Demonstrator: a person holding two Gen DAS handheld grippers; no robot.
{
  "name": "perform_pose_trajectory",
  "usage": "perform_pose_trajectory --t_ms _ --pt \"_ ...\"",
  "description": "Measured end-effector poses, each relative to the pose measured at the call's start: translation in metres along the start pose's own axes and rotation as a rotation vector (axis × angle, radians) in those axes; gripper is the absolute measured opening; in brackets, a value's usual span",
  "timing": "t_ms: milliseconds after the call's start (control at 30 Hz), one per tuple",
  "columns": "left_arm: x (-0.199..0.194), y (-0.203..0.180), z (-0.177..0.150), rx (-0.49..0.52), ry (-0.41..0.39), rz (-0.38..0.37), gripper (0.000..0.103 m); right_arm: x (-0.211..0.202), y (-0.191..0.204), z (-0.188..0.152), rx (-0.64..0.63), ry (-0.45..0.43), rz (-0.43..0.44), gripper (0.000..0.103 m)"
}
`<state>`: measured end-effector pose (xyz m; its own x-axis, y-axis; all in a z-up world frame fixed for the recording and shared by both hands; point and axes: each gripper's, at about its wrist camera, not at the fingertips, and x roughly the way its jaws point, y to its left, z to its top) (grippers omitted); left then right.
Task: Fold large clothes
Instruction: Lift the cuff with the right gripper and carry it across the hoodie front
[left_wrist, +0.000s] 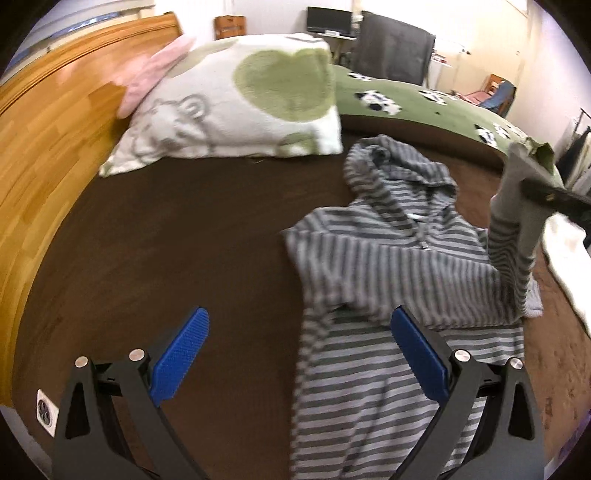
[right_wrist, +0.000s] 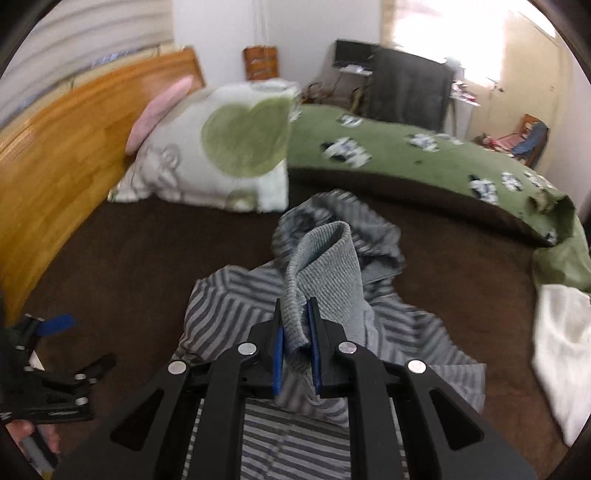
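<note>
Brown bedspread (left_wrist: 184, 236) carried the striped hoodie (left_wrist: 388, 258) flat, right of centre; your right gripper (right_wrist: 295, 332) pinched its ribbed cuff (right_wrist: 321, 266), left gripper (left_wrist: 299, 354) gaped wide, empty; you needed the sleeve laid square across the chest

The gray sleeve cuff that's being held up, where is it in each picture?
Left wrist view: the gray sleeve cuff is lifted at the right edge, pinched by the right hand-held gripper.
Right wrist view: the cuff sits in the middle, clamped by that hand-held gripper, above the striped hoodie.
Shared landmark: the white and green pillow.
</note>
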<state>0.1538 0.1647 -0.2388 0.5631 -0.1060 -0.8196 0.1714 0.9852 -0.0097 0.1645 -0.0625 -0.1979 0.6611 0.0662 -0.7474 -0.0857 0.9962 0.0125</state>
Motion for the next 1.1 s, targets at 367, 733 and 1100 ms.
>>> perform_pose_trajectory --t_ms 367,733,1100 --pt "0.020 0.056 -0.026 -0.037 0.054 0.063 0.097 0.114 0.080 -0.026 -0.109 0.133 0.076 0.012" --pt "0.040 0.065 -0.037 -0.049 0.087 0.066 0.097 0.169 0.133 -0.071 -0.160 0.257 0.167 0.024" --pt "0.028 0.039 -0.001 -0.043 0.026 0.024 0.097 0.074 0.058 -0.045 -0.087 0.117 0.117 0.060"
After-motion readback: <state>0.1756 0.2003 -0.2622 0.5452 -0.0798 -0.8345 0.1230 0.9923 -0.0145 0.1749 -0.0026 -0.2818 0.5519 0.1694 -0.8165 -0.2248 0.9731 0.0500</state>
